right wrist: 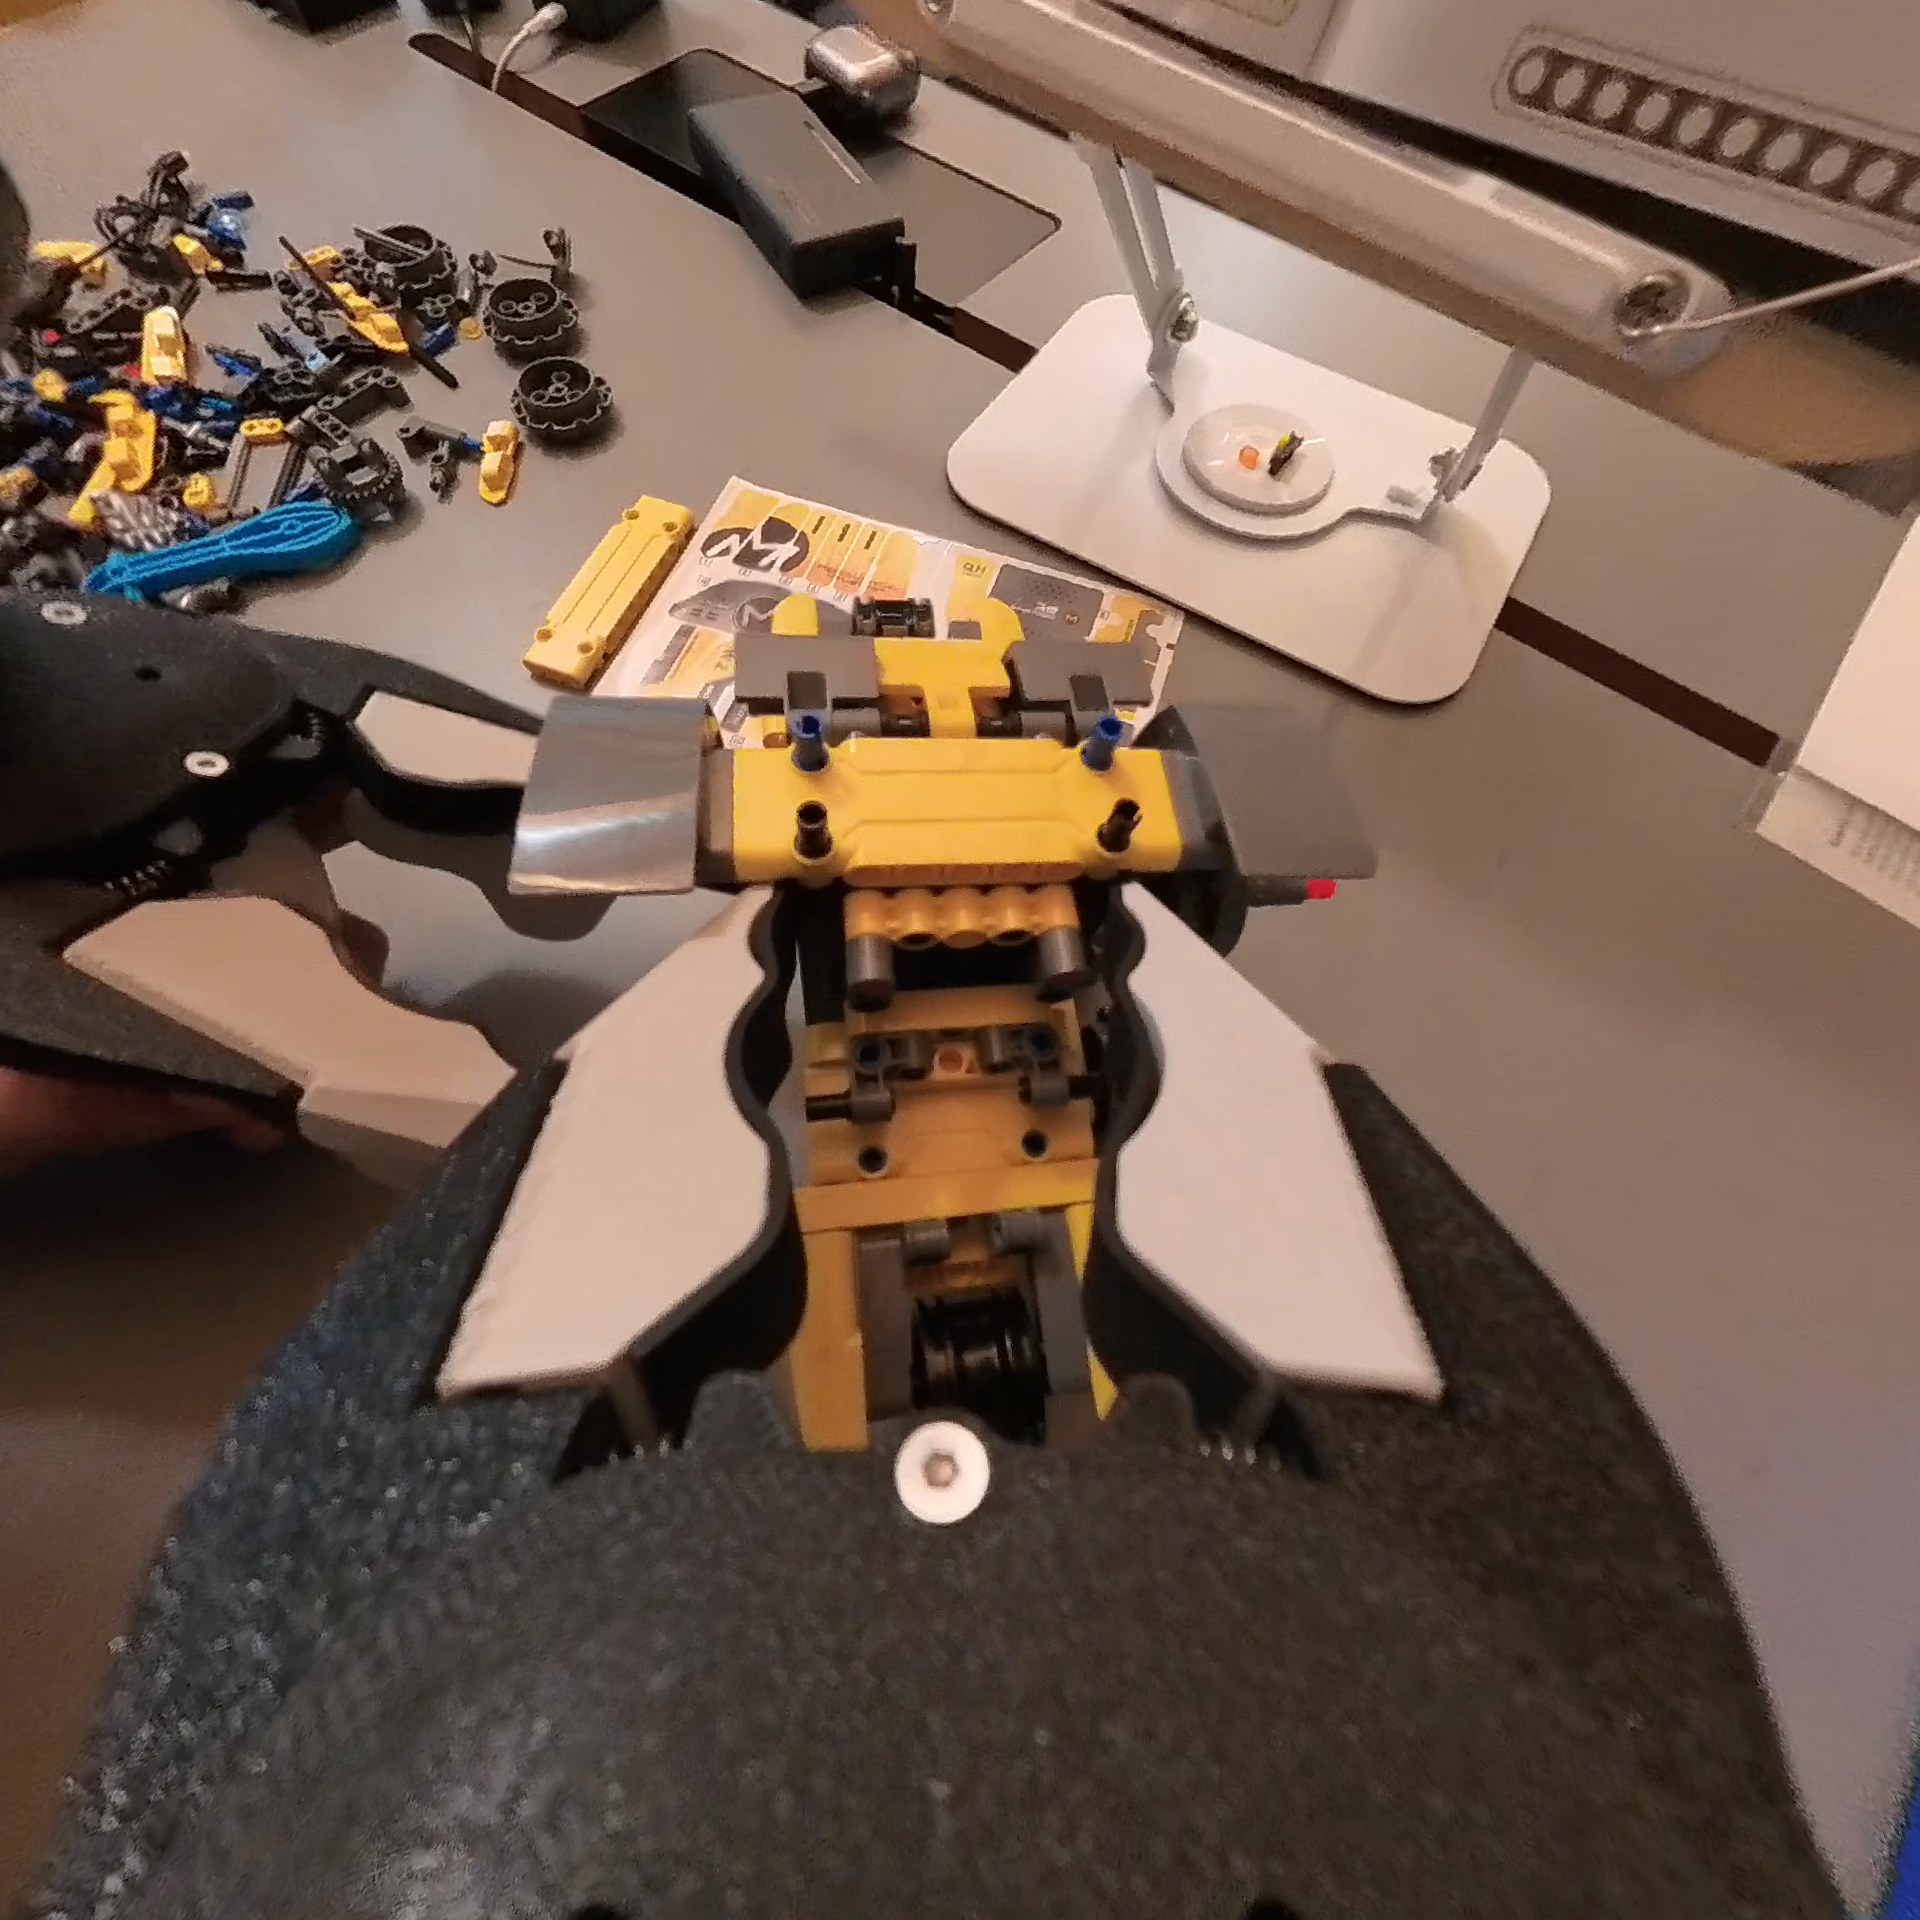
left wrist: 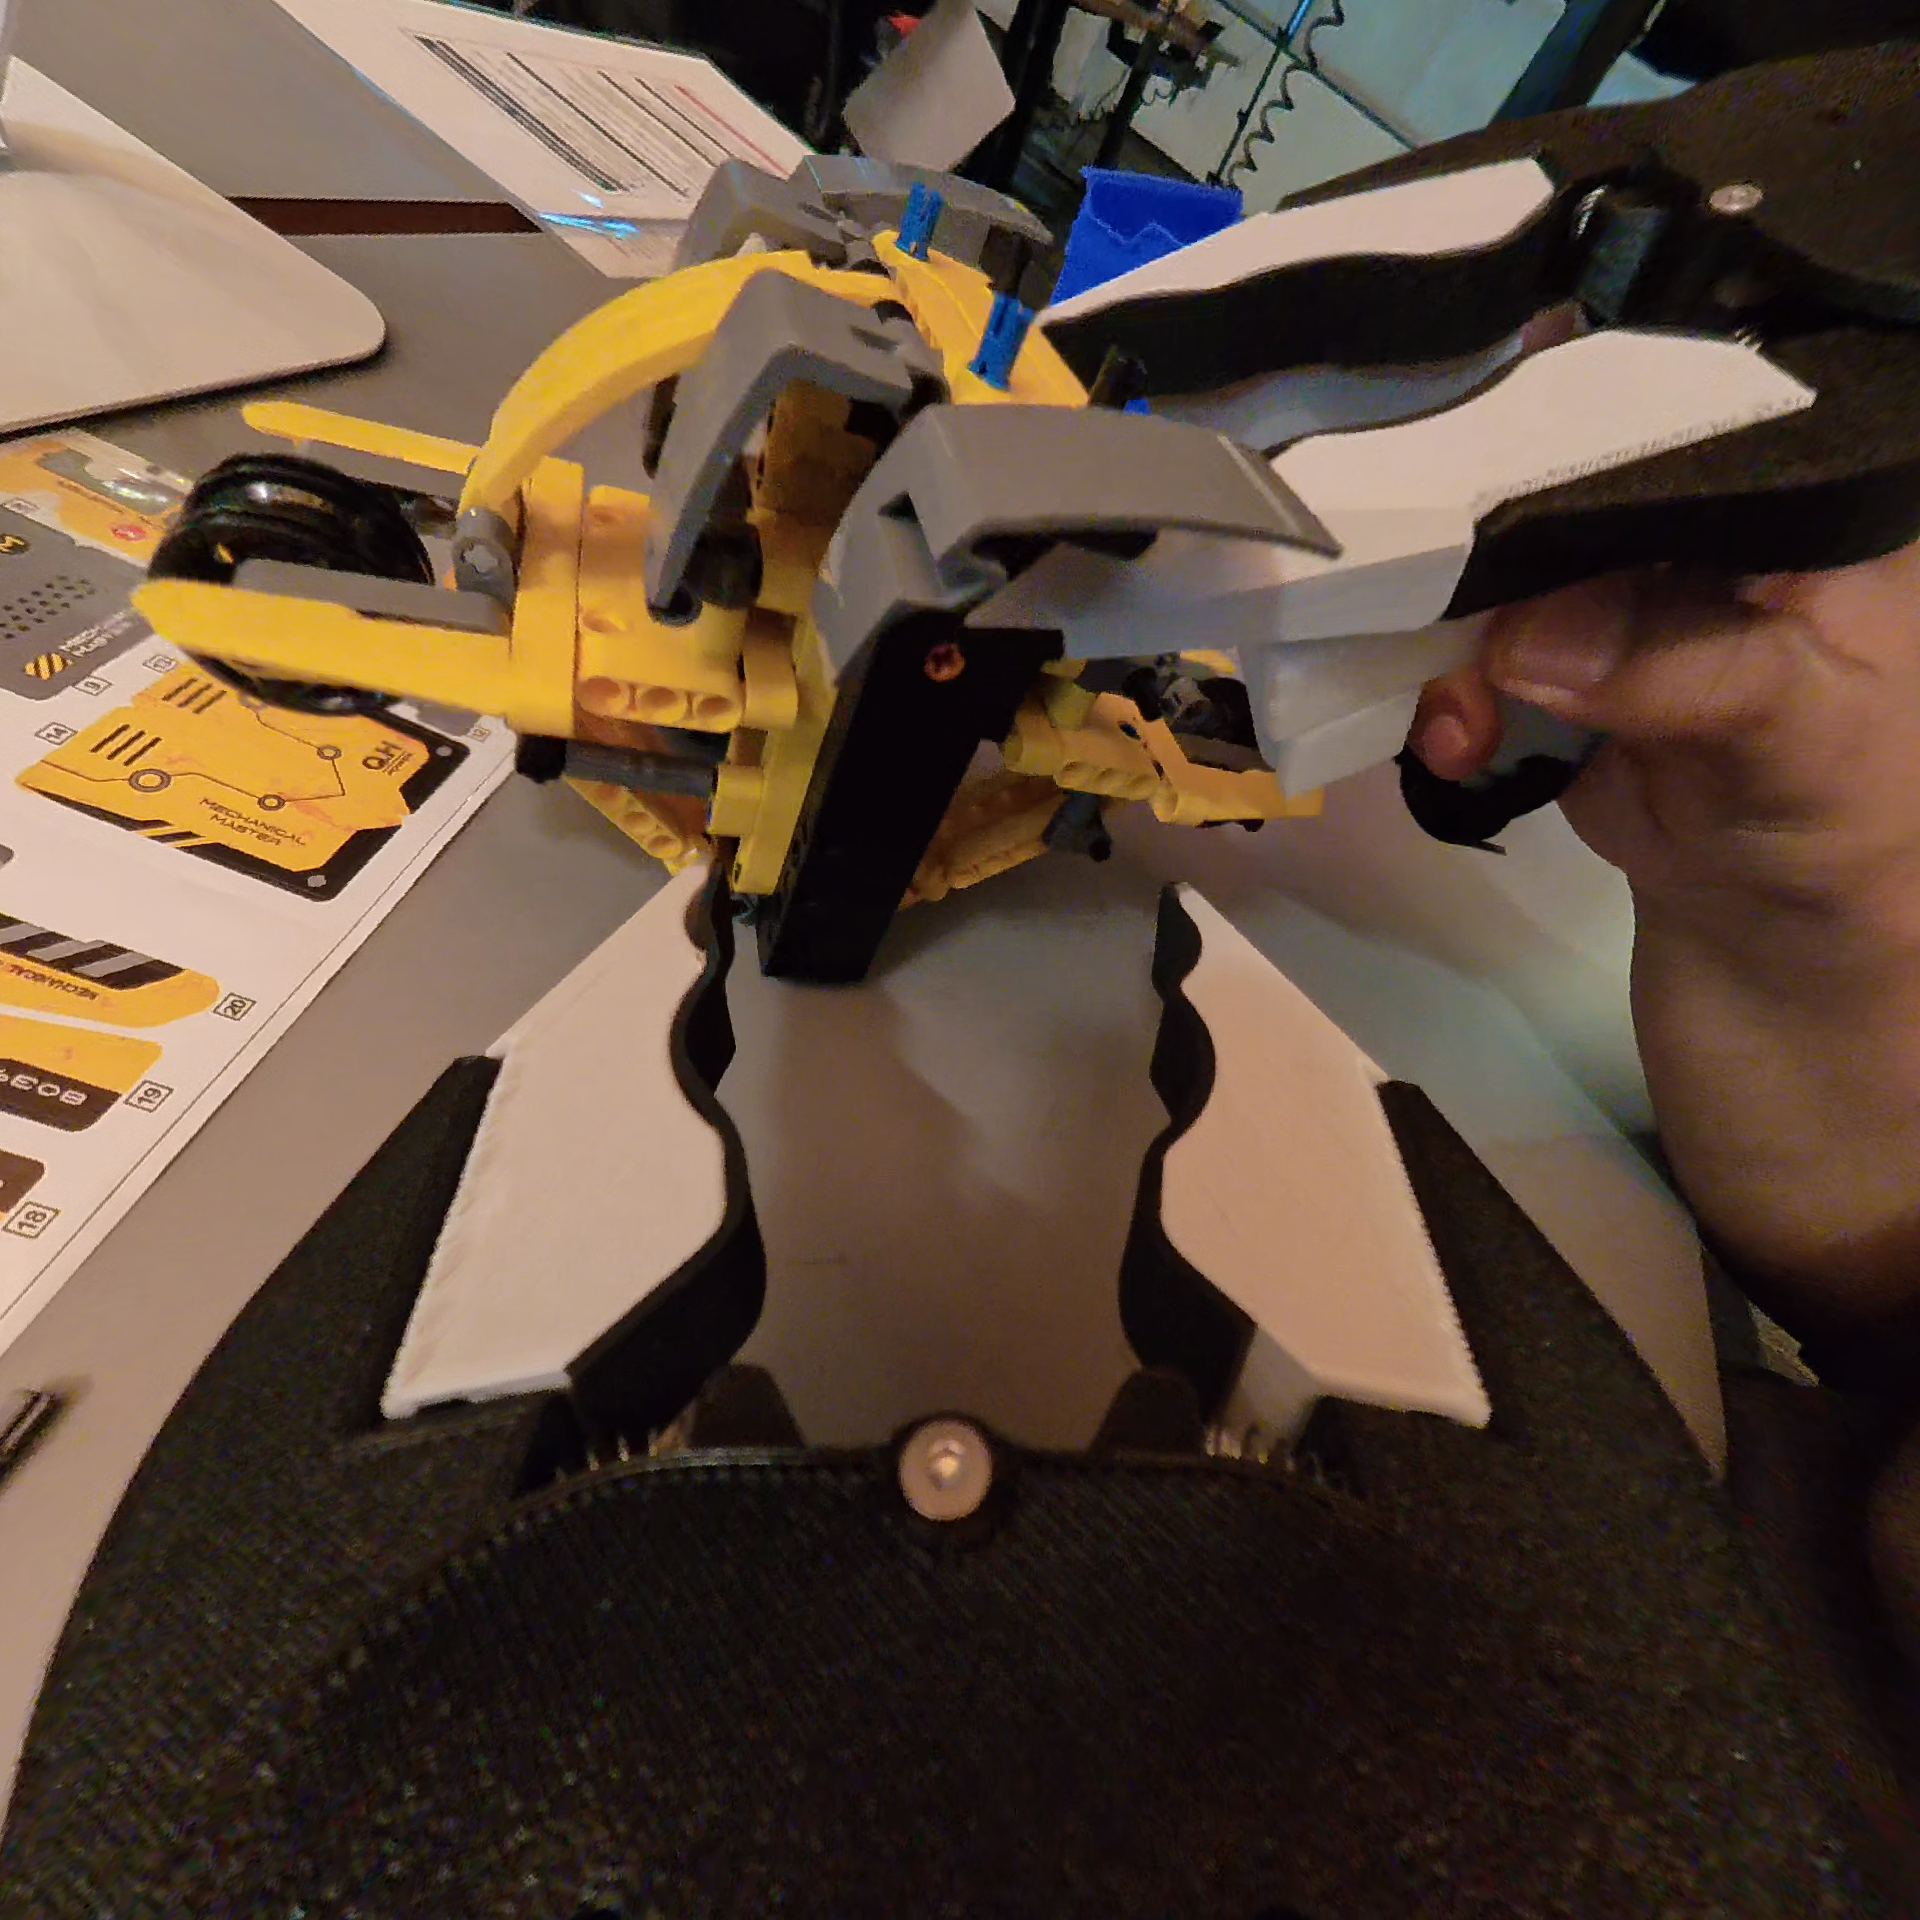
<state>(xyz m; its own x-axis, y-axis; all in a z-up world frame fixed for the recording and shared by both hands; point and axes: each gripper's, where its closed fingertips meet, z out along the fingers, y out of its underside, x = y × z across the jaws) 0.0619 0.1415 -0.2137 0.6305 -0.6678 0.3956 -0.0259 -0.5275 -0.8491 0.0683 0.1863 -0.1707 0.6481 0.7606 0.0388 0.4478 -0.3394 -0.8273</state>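
Note:
A yellow, grey and black building-block vehicle model (right wrist: 945, 810) is held off the grey table (right wrist: 1558, 935). My right gripper (right wrist: 945, 914) is shut on the model's body, which lies lengthwise between its fingers (right wrist: 644, 1143). In the left wrist view the model (left wrist: 665, 644) hangs in front of my left gripper (left wrist: 940, 914), which is open. Its left fingertip (left wrist: 707, 935) is at the model's black beam (left wrist: 873, 810). The right gripper (left wrist: 1164, 395) comes in from the upper right. The left gripper also shows at the left of the right wrist view (right wrist: 509, 935).
A pile of loose pieces (right wrist: 260, 343), a blue tool (right wrist: 229, 540) and a yellow panel (right wrist: 608, 592) lie at the far left. A sticker sheet (right wrist: 1039, 603) lies under the model. A lamp base (right wrist: 1247, 520) and a black box (right wrist: 800, 208) stand behind. A hand (left wrist: 1662, 779) holds the right gripper. About 7 cm separates my left fingertips from my right.

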